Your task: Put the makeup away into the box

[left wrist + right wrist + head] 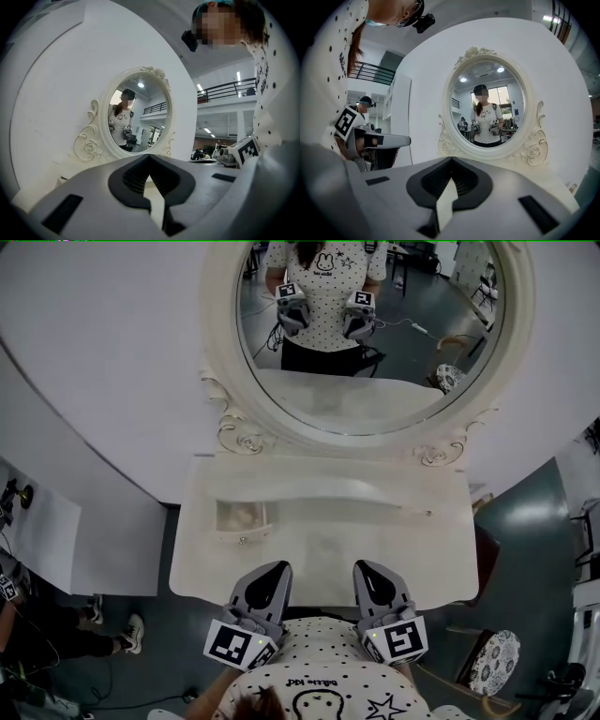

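Observation:
A small clear box [246, 517] with something pale inside sits at the left of the white vanity table [319, 540]. A thin stick-like makeup item [416, 513] lies near the table's right end. My left gripper [278, 567] and right gripper [365, 567] hover side by side over the table's front edge, well short of both things. In the left gripper view my left gripper [149, 157] has its jaws closed tip to tip with nothing in them. The right gripper [451, 162] looks the same in its own view, shut and empty, facing the mirror.
An oval mirror [375, 334] in an ornate white frame rises behind the table and reflects the person with both grippers. A patterned round stool [494, 662] stands at the lower right. Another person [37, 629] stands at the left edge.

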`<state>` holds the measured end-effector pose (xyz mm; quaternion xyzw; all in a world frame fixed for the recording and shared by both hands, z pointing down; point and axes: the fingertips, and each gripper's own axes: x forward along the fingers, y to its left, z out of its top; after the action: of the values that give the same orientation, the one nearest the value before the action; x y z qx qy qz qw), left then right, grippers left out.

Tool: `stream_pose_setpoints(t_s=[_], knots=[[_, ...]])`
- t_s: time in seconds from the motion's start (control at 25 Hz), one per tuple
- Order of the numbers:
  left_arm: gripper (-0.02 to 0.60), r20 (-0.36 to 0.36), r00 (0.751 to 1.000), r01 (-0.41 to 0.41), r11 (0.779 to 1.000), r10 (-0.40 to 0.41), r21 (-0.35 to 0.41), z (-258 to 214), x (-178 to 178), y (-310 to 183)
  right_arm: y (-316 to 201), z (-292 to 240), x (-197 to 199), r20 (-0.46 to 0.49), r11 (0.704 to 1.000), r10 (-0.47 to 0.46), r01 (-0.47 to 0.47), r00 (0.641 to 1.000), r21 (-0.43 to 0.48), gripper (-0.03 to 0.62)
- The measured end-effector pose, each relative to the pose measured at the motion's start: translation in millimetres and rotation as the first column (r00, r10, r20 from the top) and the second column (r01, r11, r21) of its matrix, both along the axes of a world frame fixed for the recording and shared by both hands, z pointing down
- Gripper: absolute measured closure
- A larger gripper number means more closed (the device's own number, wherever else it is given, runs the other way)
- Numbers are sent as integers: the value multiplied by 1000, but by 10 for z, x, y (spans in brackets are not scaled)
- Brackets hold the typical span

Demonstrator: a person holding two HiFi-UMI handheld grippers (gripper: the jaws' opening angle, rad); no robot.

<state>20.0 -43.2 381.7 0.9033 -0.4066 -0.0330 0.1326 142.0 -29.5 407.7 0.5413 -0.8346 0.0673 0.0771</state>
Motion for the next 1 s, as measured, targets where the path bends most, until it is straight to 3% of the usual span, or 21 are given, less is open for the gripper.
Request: stream_pose_setpoints(t_s=[0.44,0.72,1.0], knots=[[586,52,998,44,998,-46,47,-92,-16,-140,-28,-9,88,27,1000,-12,12,1000,-4,588],[586,50,995,82,996,-84,41,-91,-63,-193,-17,-10,126,69,1000,-8,9,998,-12,588],[586,47,997,62,998,-63,16,-44,22,-138,4,49,92,59,999,-26,28,998,-30,588]])
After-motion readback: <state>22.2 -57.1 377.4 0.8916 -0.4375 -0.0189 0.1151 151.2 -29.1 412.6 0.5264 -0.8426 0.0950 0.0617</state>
